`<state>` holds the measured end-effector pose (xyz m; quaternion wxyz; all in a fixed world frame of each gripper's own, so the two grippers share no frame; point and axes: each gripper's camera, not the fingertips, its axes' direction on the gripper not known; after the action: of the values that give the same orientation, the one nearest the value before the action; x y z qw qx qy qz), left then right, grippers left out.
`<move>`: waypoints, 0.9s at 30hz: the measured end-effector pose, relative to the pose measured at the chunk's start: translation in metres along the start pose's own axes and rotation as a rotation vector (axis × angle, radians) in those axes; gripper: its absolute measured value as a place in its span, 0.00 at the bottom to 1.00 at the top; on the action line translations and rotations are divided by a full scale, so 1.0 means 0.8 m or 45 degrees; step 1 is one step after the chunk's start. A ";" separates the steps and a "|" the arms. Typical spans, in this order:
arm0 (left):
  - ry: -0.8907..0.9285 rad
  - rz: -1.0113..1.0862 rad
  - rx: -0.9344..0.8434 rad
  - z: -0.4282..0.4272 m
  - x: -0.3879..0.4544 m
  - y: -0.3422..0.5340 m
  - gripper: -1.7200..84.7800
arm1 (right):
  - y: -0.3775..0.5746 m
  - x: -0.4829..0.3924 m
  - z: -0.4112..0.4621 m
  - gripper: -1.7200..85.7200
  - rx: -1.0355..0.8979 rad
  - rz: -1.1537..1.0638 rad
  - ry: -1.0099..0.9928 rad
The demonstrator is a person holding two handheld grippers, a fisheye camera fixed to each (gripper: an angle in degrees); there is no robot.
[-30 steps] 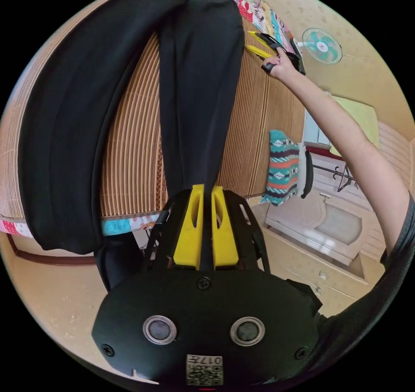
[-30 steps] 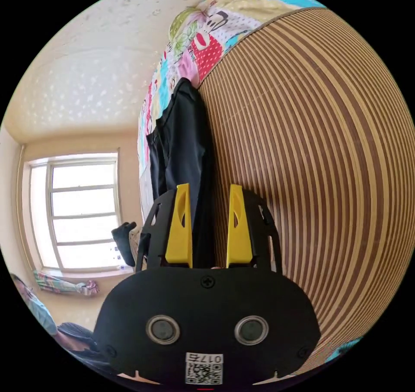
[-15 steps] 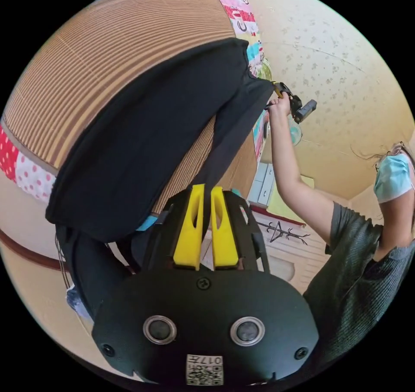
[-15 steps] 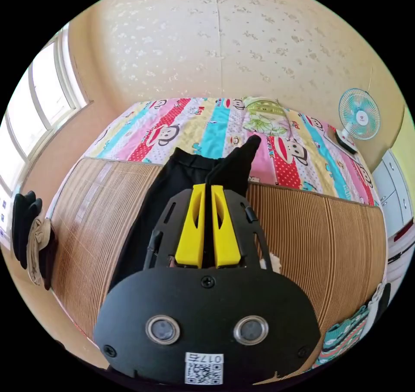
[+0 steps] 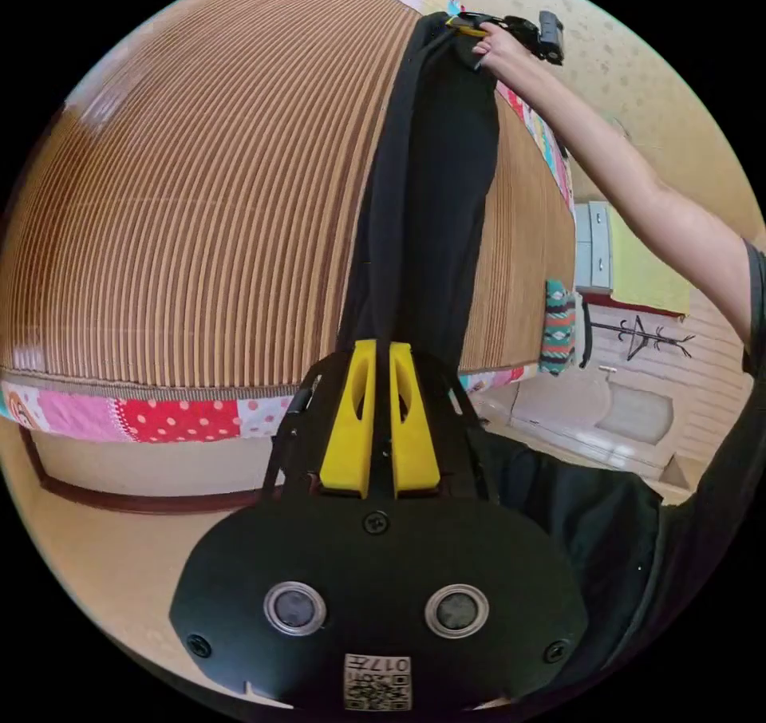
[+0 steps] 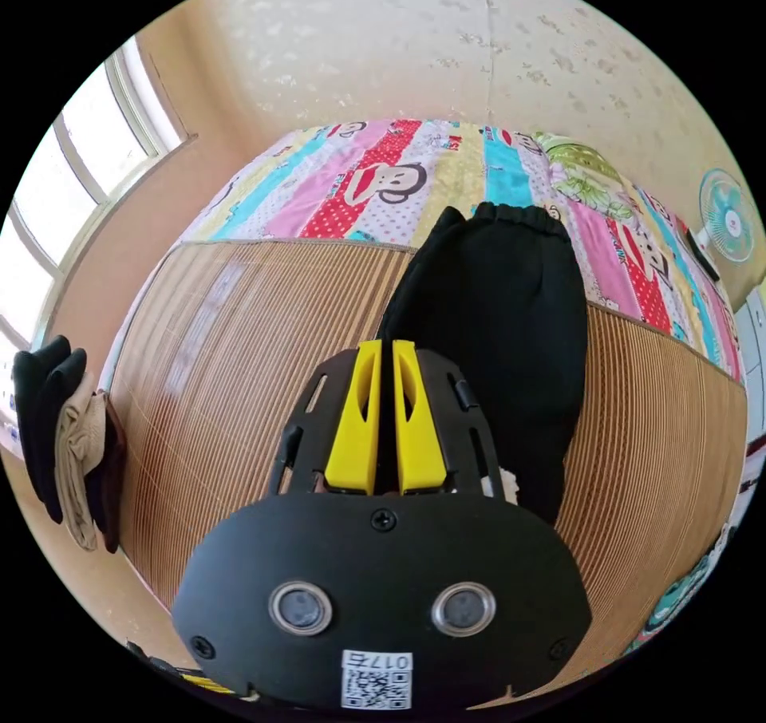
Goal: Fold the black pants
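Lying as one long matte strip across the ribbed bamboo mat (image 5: 199, 196), the black pants (image 5: 431, 196) are clenched by the left gripper (image 5: 381, 348) and, apparently, the right gripper (image 6: 385, 348).

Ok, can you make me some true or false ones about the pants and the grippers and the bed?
1. The black pants lie on a striped bamboo mat. True.
2. The left gripper is wide open. False: it is shut on the pants.
3. The right gripper is shut on the pants. True.
4. The bed sheet is plain white. False: it is colourful, with cartoon monkeys.
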<state>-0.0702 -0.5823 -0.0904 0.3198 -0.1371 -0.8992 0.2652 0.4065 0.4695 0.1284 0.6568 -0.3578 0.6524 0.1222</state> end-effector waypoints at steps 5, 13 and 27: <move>0.351 -0.027 -0.024 -0.005 -0.041 0.014 0.04 | 0.007 0.000 0.034 0.06 -0.065 -0.105 -0.064; 0.209 0.011 -0.150 -0.011 -0.067 -0.021 0.05 | 0.058 0.077 0.005 0.09 -0.254 -0.068 -0.308; 0.083 0.126 -0.355 -0.041 -0.040 -0.077 0.05 | 0.377 0.174 -0.053 0.13 -0.784 0.531 -0.661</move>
<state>-0.0297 -0.6337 -0.0500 0.3131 -0.2330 -0.9086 0.1485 0.2011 0.6158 -0.0919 0.6231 -0.3547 0.4575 0.5259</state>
